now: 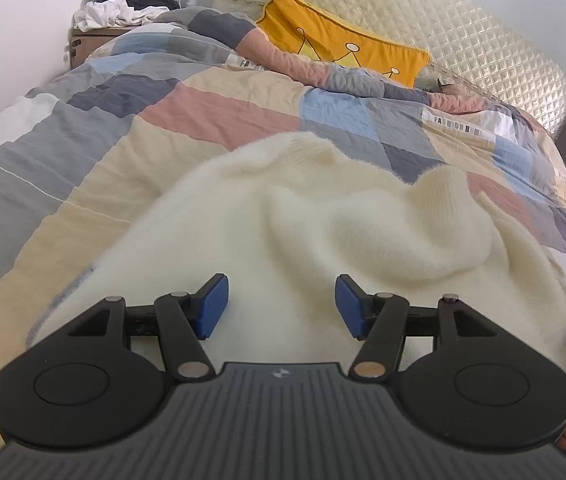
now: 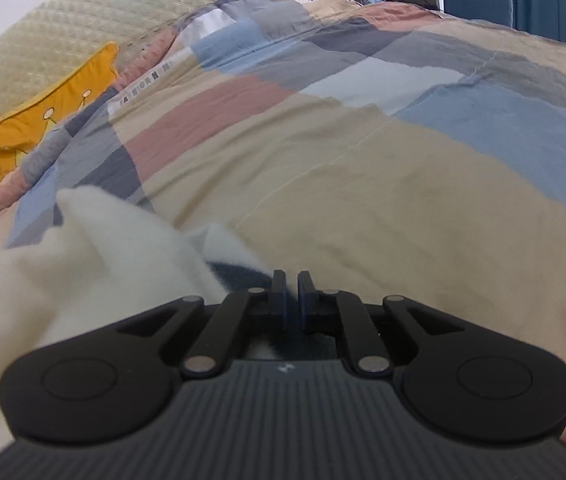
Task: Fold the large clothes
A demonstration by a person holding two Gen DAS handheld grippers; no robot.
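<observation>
cream fuzzy sweater [image 1: 303,216] lying rumpled on patchwork duvet [image 1: 83,160], bed middle. left gripper [image 1: 282,306] hovering right over sweater, blue pads wide apart, nothing pinched. right gripper [image 2: 291,298] at sweater's edge, pads nearly together with thin gap, looks like fabric edge in between but honestly cant tell. yellow crown pillow [image 1: 343,46] up by quilted headboard [image 1: 463,40]

patchwork duvet [image 1: 219,128] | yellow pillow [image 1: 335,46] | quilted headboard [image 1: 463,44] | clothes pile [image 1: 123,6]
</observation>
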